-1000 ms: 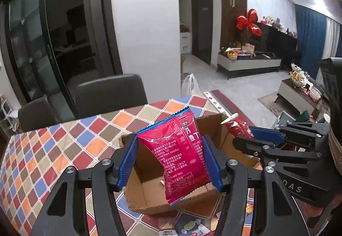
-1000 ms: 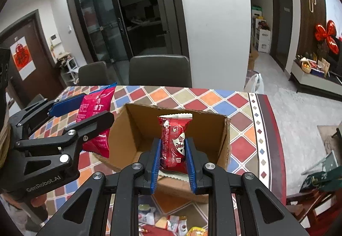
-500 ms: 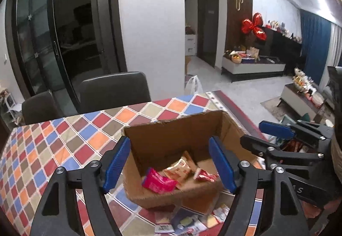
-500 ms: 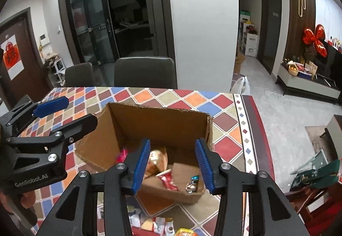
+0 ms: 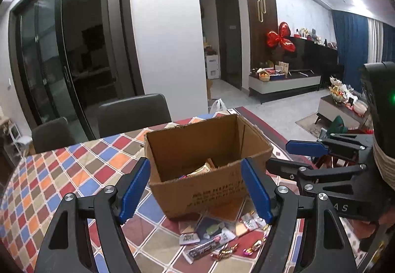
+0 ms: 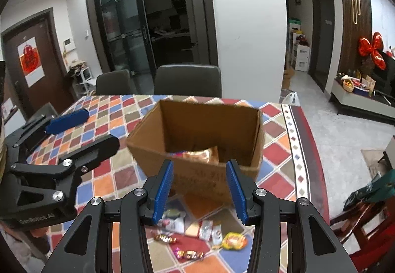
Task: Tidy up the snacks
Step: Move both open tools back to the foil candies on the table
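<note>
An open cardboard box stands on the chequered tablecloth. Inside it lie dropped snacks, a golden packet showing on top. My left gripper is open and empty, held just in front of the box's near wall. My right gripper is also open with nothing between its blue pads, slightly nearer than the box. Each gripper shows in the other's view: the right gripper at the box's right, the left gripper at its left. Several loose wrapped snacks lie on the cloth before the box.
Two dark chairs stand at the table's far side before a white pillar. The table's right edge drops to the living-room floor. A dark wooden chair sits at the lower right.
Both grippers let go of their red packets, which now lie in the box. Both jaws opened, and both grippers drew back from over the box to its near side.
</note>
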`<action>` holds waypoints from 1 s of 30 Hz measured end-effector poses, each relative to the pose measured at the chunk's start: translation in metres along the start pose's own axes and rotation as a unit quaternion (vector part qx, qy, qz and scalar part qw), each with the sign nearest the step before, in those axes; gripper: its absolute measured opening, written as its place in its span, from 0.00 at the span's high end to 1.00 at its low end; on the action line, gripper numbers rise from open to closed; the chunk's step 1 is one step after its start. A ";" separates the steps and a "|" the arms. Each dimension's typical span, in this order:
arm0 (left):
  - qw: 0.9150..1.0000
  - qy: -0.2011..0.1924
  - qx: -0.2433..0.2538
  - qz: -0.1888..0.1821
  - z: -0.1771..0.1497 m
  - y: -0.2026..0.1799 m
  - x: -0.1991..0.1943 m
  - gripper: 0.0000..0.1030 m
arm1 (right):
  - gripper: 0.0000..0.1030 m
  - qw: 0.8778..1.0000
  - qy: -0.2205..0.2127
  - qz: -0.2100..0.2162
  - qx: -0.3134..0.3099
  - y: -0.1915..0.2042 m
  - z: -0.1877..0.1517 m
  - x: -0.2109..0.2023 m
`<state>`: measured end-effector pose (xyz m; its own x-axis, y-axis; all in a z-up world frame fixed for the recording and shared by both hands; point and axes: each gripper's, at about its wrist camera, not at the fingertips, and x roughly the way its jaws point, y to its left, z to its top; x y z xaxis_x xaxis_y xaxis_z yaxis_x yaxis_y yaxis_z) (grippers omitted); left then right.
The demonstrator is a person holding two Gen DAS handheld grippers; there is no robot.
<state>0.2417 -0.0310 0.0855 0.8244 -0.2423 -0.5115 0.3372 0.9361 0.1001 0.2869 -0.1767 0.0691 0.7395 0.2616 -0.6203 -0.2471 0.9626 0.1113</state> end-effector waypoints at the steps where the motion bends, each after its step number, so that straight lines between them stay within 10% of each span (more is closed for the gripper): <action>1: 1.000 -0.002 0.007 0.001 -0.004 -0.003 -0.004 0.27 | 0.56 1.000 0.000 0.001 -0.001 0.001 -0.004 -0.002; 30: 0.990 0.065 0.125 -0.026 -0.113 -0.043 0.004 0.27 | 0.56 0.993 0.113 0.019 -0.018 0.014 -0.130 0.028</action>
<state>0.1790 -0.0433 -0.0174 0.7430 -0.2392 -0.6251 0.4937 0.8265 0.2705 0.2228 -0.1647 -0.0476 0.5702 0.2712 -0.7755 -0.2973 0.9481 0.1130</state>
